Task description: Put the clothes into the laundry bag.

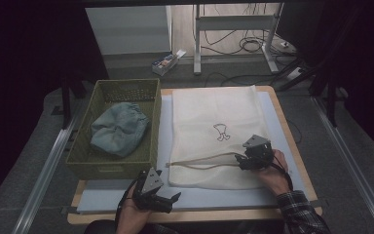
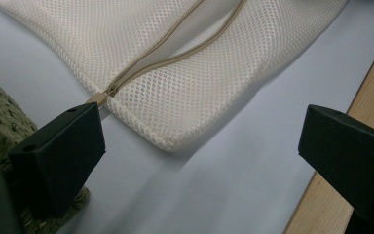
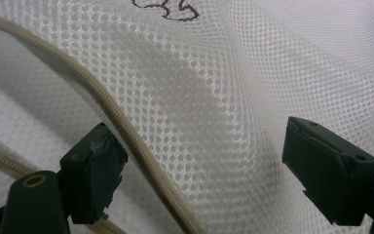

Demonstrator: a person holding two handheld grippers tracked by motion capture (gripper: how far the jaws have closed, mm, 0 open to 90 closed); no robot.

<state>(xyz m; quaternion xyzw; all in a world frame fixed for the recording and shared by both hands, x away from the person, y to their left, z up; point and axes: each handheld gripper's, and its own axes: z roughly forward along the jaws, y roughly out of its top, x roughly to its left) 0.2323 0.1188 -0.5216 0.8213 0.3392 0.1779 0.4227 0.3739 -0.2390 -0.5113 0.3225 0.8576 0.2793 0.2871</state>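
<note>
A green basket (image 1: 85, 161) at the table's 9 o'clock holds a crumpled blue garment (image 1: 119, 127). The cream mesh laundry bag (image 1: 214, 122) lies flat at centre, zipper (image 1: 202, 162) parted. The left gripper (image 1: 168, 199) at 7 o'clock and the right gripper (image 1: 239, 160) over the bag's zipper edge both gape wide, holding nothing.

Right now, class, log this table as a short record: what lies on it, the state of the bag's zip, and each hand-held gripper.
bag: cream mesh laundry bag flat on the mat
zip: partly open
basket: green, holds blue cloth
left hand-held gripper: open, near bag's corner
right hand-held gripper: open, over the zip
</note>
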